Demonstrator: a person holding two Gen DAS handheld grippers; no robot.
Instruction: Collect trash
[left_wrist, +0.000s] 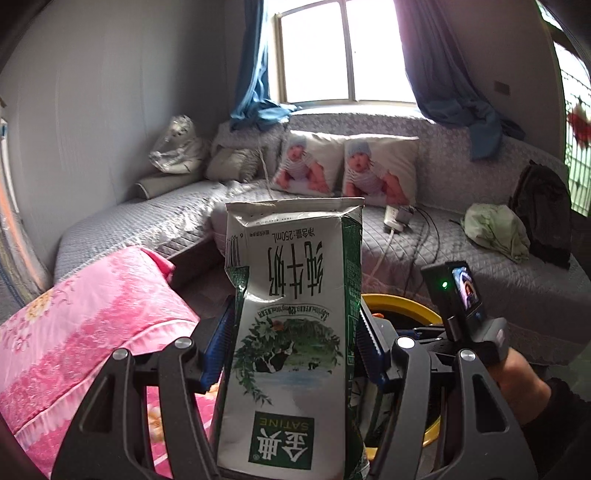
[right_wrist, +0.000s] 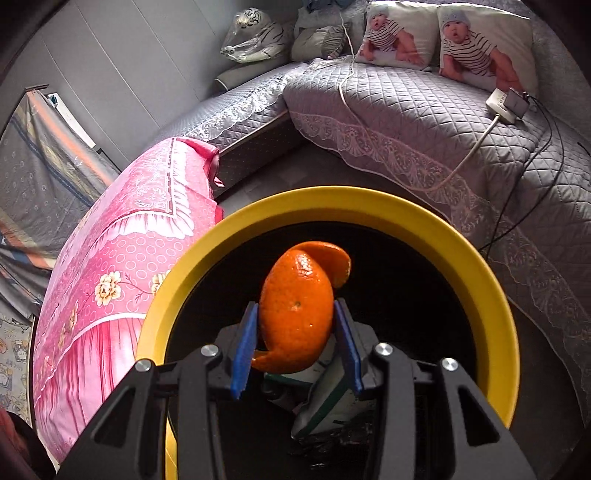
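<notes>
My left gripper (left_wrist: 295, 343) is shut on a crumpled white-and-green milk carton (left_wrist: 291, 332), held upside down in the air. Behind it shows part of the yellow-rimmed trash bin (left_wrist: 406, 301) and the right gripper's camera unit (left_wrist: 465, 291). My right gripper (right_wrist: 297, 339) is shut on an orange peel (right_wrist: 299, 306) and holds it over the open mouth of the yellow-rimmed bin (right_wrist: 369, 206). Inside the bin, below the peel, lies another white-and-green carton (right_wrist: 325, 402).
A pink floral quilt (right_wrist: 118, 277) lies left of the bin. A grey quilted corner sofa (right_wrist: 406, 122) runs behind, with baby-print pillows (right_wrist: 484, 48), a power strip (right_wrist: 506, 105) with cables, a green cloth (left_wrist: 495, 230) and a dark bag (left_wrist: 543, 214). A window with blue curtains (left_wrist: 443, 66) is above.
</notes>
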